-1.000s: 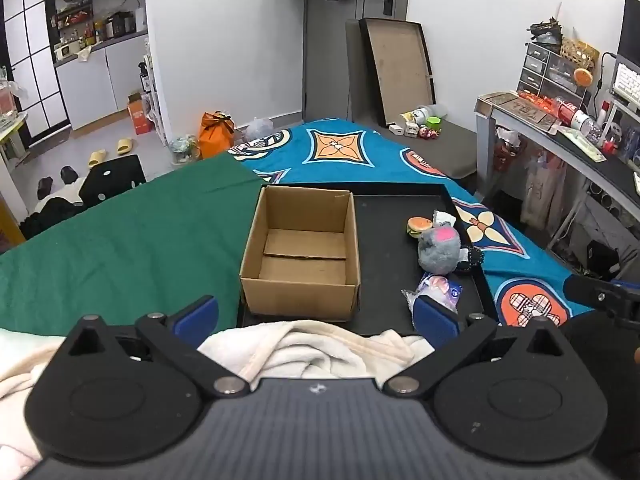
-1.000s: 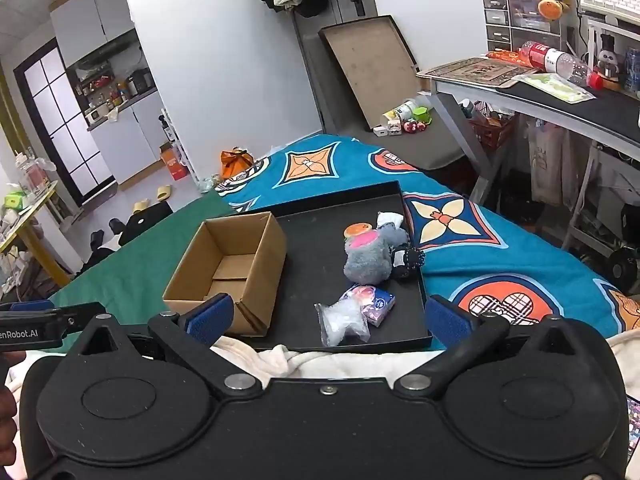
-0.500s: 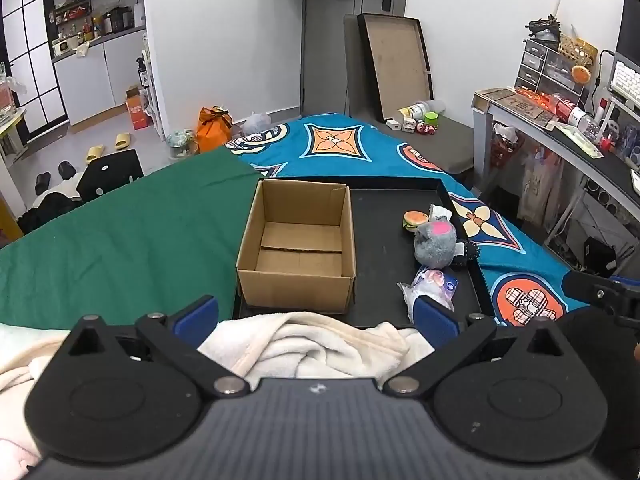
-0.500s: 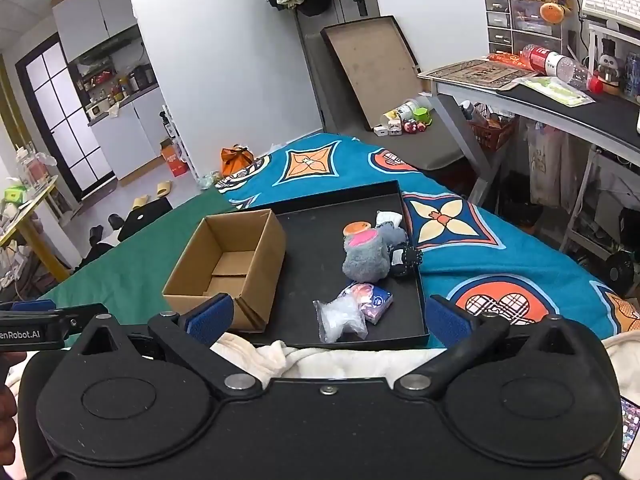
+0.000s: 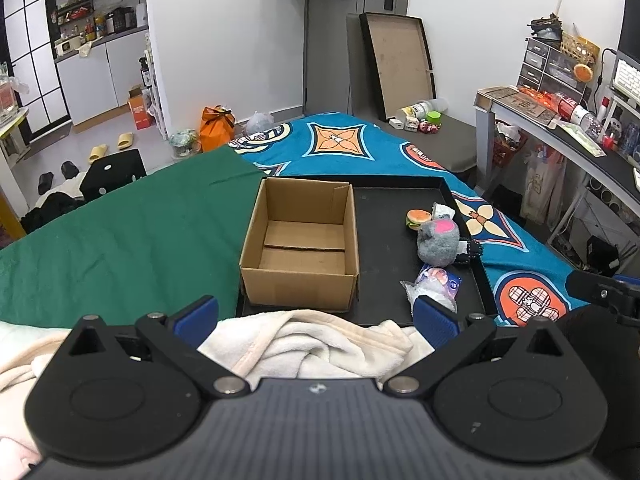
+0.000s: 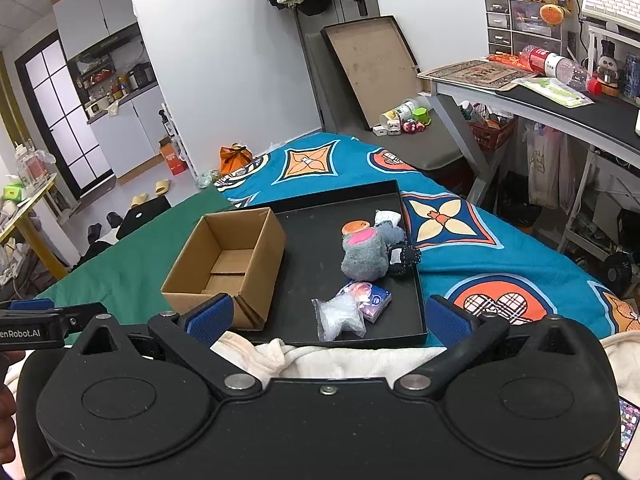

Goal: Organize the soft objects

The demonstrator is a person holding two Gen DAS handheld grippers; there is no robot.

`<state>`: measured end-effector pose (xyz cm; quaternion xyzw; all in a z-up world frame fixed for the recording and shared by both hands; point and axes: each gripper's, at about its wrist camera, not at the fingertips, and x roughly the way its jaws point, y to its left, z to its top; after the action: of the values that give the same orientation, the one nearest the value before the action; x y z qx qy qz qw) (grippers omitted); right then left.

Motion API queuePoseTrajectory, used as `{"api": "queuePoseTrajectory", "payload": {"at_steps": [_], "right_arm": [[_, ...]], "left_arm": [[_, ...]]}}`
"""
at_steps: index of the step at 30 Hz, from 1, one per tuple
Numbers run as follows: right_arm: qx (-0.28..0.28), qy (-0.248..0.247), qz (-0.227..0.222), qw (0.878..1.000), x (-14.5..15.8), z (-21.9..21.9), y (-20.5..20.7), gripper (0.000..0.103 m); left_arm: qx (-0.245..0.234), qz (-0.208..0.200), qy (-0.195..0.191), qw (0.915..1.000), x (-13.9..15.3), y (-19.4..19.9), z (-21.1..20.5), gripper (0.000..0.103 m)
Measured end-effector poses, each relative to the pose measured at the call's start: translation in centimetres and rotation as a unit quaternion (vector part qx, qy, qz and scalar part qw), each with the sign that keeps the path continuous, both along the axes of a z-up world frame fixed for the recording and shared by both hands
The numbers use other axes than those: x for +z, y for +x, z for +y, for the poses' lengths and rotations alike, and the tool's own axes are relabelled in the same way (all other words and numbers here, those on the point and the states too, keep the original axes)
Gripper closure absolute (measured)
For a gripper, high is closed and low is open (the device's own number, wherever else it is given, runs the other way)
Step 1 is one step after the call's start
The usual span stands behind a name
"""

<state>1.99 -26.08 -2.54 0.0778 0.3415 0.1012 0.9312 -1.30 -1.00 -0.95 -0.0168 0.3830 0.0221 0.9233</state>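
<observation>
— Cardboard: the box (image 5: 300,244) sits empty on the left half of the black tray (image 5: 384,216). What differs from a second ago?

— Little. Both views have drawn back slightly, so the tray looks a bit farther off. The toys lie where they were.

— Where?

— At the tray's right side: a grey plush (image 6: 370,254) touching a burger toy (image 5: 418,219), with a clear bag (image 6: 340,316) and a tissue pack (image 6: 370,298) nearer the front edge.

— And the claws?

— The left gripper (image 5: 316,314) and right gripper (image 6: 332,316) both gape wide, holding nothing, above a cream towel (image 5: 312,344).
</observation>
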Motion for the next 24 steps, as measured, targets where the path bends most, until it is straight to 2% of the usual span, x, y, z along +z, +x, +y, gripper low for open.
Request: {"api": "queuePoseTrajectory", "payload": {"at_steps": [6, 9, 19, 24], "right_arm": [[0.002, -0.004, 0.004, 1.000, -0.09, 0.18, 0.08, 0.000], [0.003, -0.006, 0.006, 1.000, -0.10, 0.23, 0.21, 0.000], [0.005, -0.017, 0.009, 1.000, -0.20, 0.52, 0.18, 0.000], [0.007, -0.020, 0.011, 1.000, -0.35, 0.67, 0.13, 0.000]], "left_arm": [[0.002, 0.006, 0.000, 1.0000, 0.11, 0.37, 0.33, 0.000], [0.000, 0.009, -0.016, 0.9998, 0.18, 0.35, 0.55, 0.000], [-0.010, 0.005, 0.006, 0.9999, 0.06, 0.16, 0.10, 0.000], [-0.007, 0.008, -0.001, 0.9999, 0.04, 0.21, 0.30, 0.000]]}}
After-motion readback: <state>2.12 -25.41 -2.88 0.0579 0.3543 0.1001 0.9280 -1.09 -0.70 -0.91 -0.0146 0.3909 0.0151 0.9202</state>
